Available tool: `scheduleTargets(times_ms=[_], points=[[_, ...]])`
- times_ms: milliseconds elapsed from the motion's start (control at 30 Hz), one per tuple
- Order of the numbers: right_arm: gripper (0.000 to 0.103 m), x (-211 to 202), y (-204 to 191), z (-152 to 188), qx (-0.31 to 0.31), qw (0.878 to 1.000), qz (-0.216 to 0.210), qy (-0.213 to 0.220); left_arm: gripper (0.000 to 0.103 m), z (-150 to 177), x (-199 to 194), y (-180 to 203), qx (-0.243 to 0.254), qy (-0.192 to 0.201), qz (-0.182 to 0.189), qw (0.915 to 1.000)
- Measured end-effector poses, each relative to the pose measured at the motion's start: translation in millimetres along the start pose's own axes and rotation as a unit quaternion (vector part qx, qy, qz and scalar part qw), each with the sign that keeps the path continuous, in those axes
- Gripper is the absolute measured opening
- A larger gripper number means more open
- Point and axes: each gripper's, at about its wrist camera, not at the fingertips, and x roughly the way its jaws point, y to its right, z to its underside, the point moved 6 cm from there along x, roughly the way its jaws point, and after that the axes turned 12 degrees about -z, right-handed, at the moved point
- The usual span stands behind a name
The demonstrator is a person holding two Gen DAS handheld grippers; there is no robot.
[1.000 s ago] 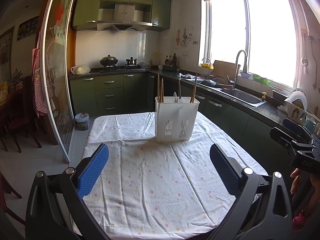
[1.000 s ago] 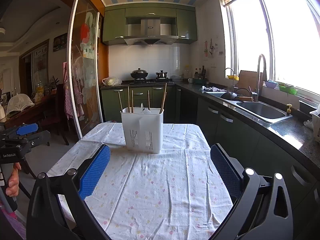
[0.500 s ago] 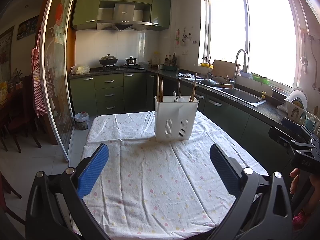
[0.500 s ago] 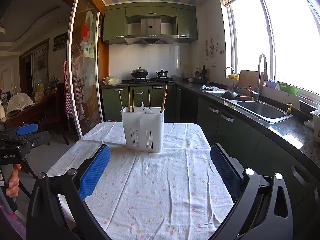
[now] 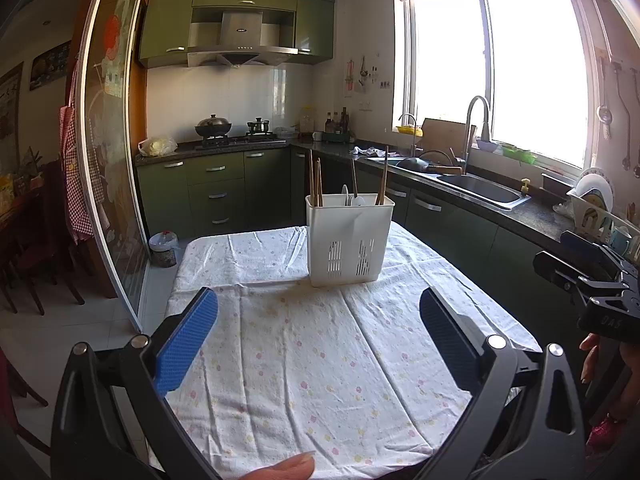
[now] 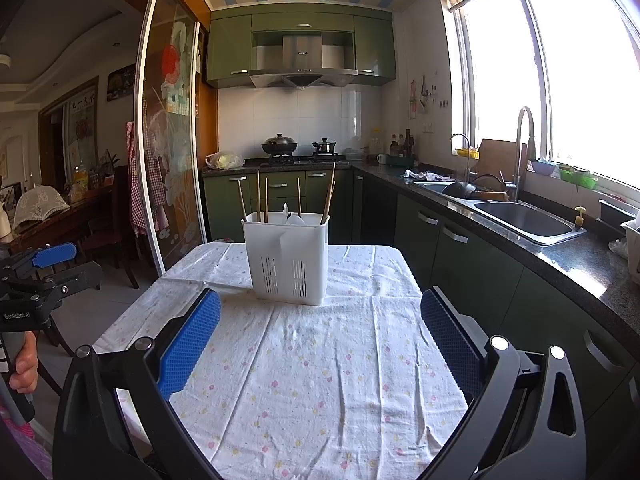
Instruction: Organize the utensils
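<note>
Left wrist view: the left hand-held gripper (image 5: 318, 340) is nearest, jaws spread wide and holding nothing, blue pads (image 5: 187, 344) facing inward above the cloth.
Fingertip: a fingertip (image 5: 280, 470) shows at the bottom edge, under the gripper.
Right hand-held gripper: seen at the right edge (image 5: 588, 280), off the worktop side; from its own camera (image 6: 320, 340) its jaws are released wide and grasp nothing.
Left gripper from the right view: it sits at the left edge (image 6: 40, 272), beside the worktop, with a hand (image 6: 24, 364) on its grip.
Worktop: covered by a white cloth (image 5: 320, 360) with small pastel spots, creased, bare in the near half.
Caddy: a white slotted caddy (image 5: 349, 238) stands upright on the cloth toward the far end, well apart from both grippers.
Utensils: wooden chopsticks (image 5: 314, 178) stand in its left part, more sticks (image 5: 383, 176) lean at the right, and white spoons (image 5: 352, 199) sit between them; which compartment each is in cannot be told.
Far right: sink (image 5: 480, 190) and tap (image 5: 476, 128) under the window.
Far back: stove with a dark pot (image 5: 213, 126) on green cabinets.
</note>
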Motion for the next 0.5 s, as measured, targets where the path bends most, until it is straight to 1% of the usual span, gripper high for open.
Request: scheduleTargets(times_ms=[500], points=[[0.098,1.2,1.3,1.1,-0.001,1.000,0.000,-0.001,0.096,-0.9,-0.2,-2.3,-0.002,0.000,-0.004,1.0000]])
